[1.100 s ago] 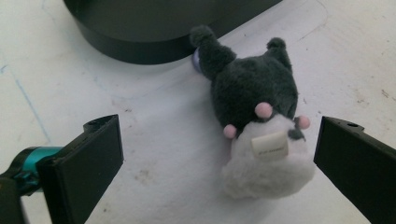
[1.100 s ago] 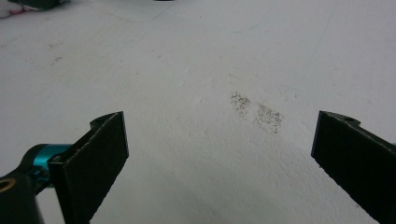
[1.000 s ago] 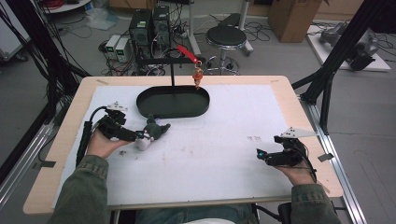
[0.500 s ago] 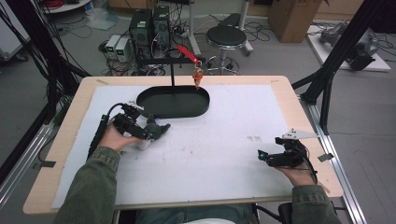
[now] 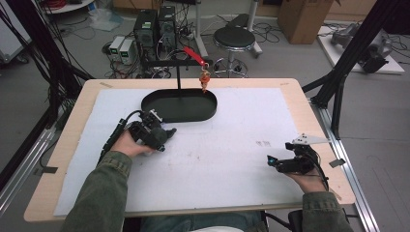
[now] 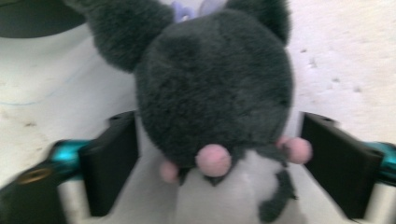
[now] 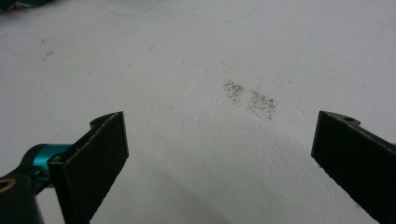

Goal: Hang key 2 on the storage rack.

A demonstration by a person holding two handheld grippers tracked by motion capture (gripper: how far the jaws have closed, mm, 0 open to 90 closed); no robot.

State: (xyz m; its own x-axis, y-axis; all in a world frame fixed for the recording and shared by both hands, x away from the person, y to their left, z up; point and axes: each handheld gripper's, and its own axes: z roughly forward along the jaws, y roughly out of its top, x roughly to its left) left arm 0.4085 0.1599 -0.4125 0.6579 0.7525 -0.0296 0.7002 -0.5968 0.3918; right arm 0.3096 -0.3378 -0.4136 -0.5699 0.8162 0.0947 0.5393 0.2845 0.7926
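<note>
left gripper (image 6: 219,154) has just been closing, its jaws either side of a dark grey plush toy (image 6: 215,88); the pad at 9 o'clock looks to be meeting the fur, the one at 3 o'clock sits a sliver off, so call it closing in and not yet a firm pinch. the toy has little pink feet and a pale belly, and it lies on the white counter cover (image 5: 232,159) just at 5 o'clock of the black oval tray (image 5: 159,115). soft and light by the look, it will squash under the pads and the fur may slide, so take it across the round body, not by an ear or a foot. beyond the tray, a stand holds a small orange charm (image 5: 204,79) on a red strap. over at 4 o'clock on the counter, the right gripper (image 5: 275,162) rests low, jaws spread wide over bare cover with a faint smudge (image 7: 250,99) ahead.
</note>
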